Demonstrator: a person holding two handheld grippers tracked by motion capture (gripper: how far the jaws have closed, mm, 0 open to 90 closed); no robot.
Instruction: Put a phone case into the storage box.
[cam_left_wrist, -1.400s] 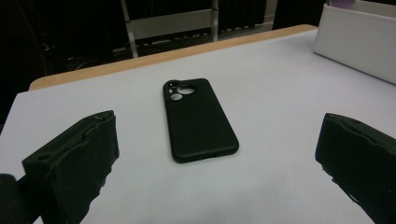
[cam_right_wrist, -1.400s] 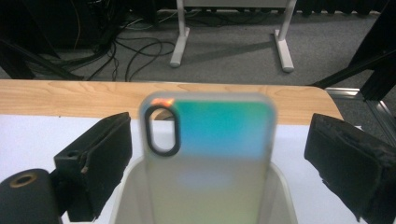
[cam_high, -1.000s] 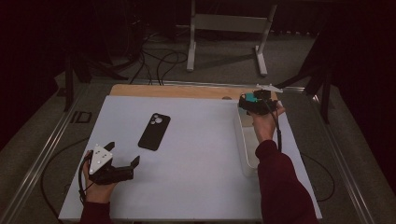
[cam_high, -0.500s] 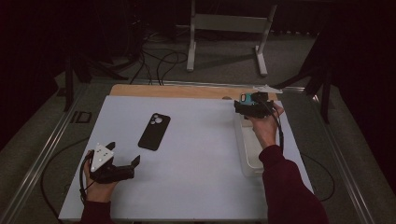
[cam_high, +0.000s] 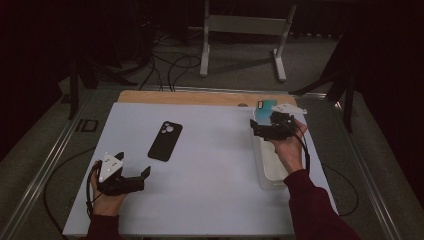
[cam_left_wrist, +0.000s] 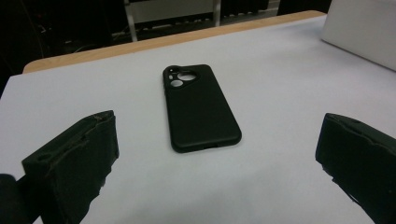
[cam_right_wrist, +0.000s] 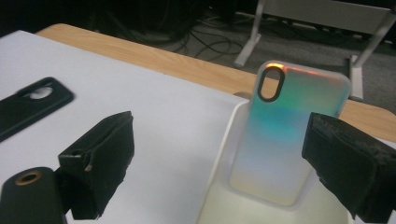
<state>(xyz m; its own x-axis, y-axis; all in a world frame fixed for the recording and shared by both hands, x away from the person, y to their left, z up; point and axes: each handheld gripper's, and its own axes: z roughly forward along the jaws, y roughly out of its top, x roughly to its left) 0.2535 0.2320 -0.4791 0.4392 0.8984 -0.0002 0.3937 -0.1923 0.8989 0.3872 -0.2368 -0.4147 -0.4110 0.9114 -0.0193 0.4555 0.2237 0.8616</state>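
A black phone case (cam_high: 165, 140) (cam_left_wrist: 200, 108) lies flat on the white table mat, camera cutout at its far end. My left gripper (cam_high: 134, 176) (cam_left_wrist: 215, 163) rests near the mat's front left, open, jaws wide apart and pointing at the case a short way ahead. An iridescent teal phone case (cam_high: 265, 107) (cam_right_wrist: 285, 135) leans upright against the far wall of a white tray (cam_high: 264, 170) (cam_right_wrist: 219, 186). My right gripper (cam_high: 255, 130) (cam_right_wrist: 219, 168) hovers over the tray's far end, open, with the iridescent case just beyond its jaws.
The white mat (cam_high: 210, 170) covers a wooden tabletop (cam_high: 200, 97) whose far edge shows. Cables (cam_high: 170, 65) and a metal stand (cam_high: 245, 30) occupy the dark floor behind. The black case (cam_right_wrist: 28, 109) also lies left of the tray.
My right gripper has shifted left and slightly toward me, now over the tray's far end. The left gripper has barely moved.
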